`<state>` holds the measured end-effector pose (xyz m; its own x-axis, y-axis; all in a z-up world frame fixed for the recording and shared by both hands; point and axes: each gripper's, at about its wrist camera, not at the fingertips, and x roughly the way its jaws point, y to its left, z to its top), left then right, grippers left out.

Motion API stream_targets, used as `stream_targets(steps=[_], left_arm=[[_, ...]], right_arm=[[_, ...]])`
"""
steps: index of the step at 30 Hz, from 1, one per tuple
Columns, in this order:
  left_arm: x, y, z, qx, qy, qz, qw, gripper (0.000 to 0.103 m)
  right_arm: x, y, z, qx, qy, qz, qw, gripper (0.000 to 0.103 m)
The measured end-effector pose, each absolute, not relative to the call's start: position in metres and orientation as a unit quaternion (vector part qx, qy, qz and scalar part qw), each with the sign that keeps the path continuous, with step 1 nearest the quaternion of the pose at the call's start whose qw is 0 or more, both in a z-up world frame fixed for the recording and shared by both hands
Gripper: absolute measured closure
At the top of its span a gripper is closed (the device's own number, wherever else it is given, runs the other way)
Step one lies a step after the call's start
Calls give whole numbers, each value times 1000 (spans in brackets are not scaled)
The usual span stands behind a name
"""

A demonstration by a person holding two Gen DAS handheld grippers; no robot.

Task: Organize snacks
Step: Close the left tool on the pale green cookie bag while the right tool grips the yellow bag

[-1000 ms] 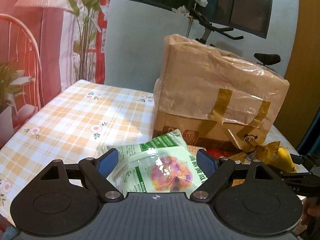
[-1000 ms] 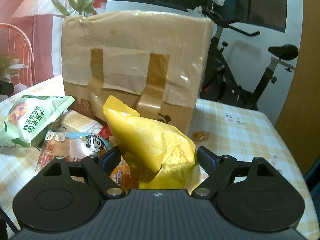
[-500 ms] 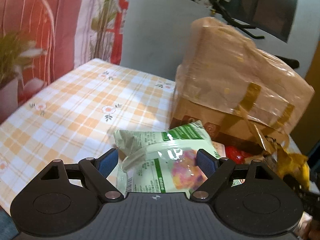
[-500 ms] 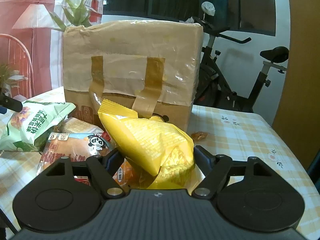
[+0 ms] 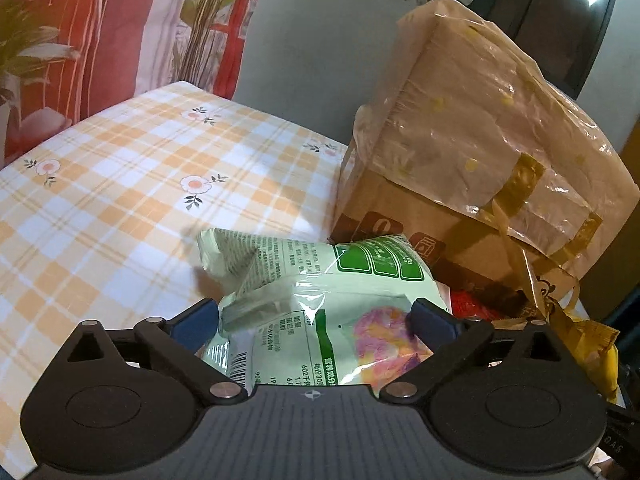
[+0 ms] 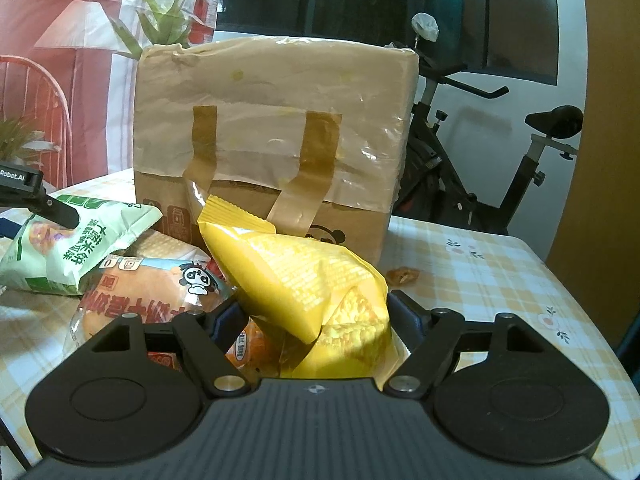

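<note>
My left gripper [image 5: 316, 316] is opening: its jaws have spread since a moment ago, and the green snack bag [image 5: 320, 300] that they were carrying now lies between them, with the pads no longer clearly pressing it. It has come down onto the table [image 5: 120, 184], near the edge closest to me and just in front of the brown paper bag [image 5: 472, 152]. I take that to mean this packet is being set down and my left hand is nearly free for the next one.

My right gripper [image 6: 316, 320] pinches the yellow snack bag [image 6: 304, 276], whose crumpled end fills the space between its jaws; it has hardly shifted. Just to its left lie a bun packet [image 6: 152, 288] with a panda on it and, further left, the green snack bag, with my left gripper's finger over it. The brown paper bag stands behind the whole pile, toward the table's far edge. An exercise bike [image 6: 480, 152] is beyond the table's far right corner.
</note>
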<state>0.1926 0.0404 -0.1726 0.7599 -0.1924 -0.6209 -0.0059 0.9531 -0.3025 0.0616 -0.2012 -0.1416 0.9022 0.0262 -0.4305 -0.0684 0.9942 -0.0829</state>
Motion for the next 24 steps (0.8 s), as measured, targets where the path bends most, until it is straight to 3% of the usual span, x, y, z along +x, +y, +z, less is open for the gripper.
stream_targets(steps=[10,16,18,24], left_arm=[[192,44,-176,-145,339,-57,928,0],[180,43,-166,-134,316,-76,936,23],[175,45,-165,-146,311,-87,935,37],[161,37,-156,-123,298,-99,941,40]], right_arm=[[62,-201,-143,-51,220,25,974,25],[62,-201,-143,-51,219,26,974,25],[62,-201,-143,-51,219,25,974,25],[62,-200,-143,-52,219,25,974,25]])
